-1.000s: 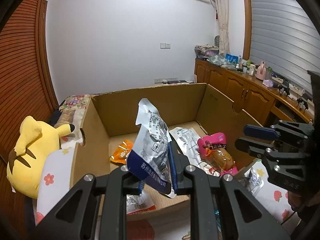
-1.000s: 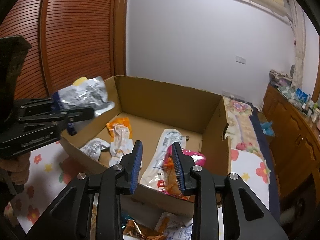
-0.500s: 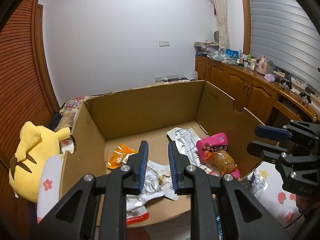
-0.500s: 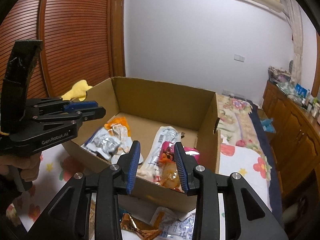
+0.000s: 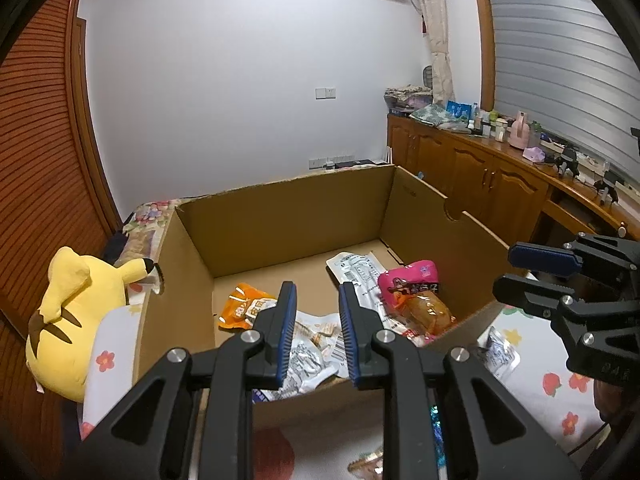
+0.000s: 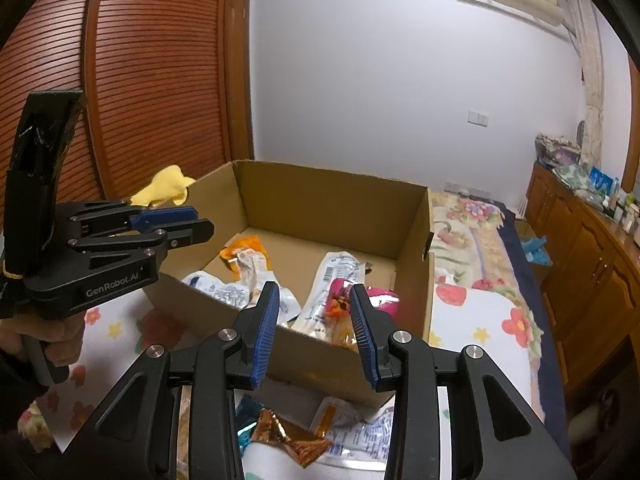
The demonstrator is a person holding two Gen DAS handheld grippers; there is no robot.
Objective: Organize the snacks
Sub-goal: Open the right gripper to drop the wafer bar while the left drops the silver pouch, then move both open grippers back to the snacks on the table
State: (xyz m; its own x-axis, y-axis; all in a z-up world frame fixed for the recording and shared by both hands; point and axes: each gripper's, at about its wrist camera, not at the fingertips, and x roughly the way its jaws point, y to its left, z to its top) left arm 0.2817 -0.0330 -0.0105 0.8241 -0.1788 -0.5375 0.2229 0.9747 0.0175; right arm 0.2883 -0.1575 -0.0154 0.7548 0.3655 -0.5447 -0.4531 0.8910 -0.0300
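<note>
Both grippers, left (image 5: 316,328) and right (image 6: 314,324), hover over the box (image 5: 280,216) (snacks inside); jaws parted, nothing gripped.

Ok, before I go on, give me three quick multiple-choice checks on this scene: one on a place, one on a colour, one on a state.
1. Where is the pink packet?
A) in the cardboard box
B) on the wooden cabinet
C) in the right tongs

2. What colour is the plush toy beside the box?
A) blue
B) yellow
C) green

3. The left tongs are:
A) clamped on a silver packet
B) gripping the box wall
C) apart and empty

Answers: 1 A, it lies on the box floor near the right wall; 2 B, its body is yellow; 3 C, nothing sits between them.
</note>
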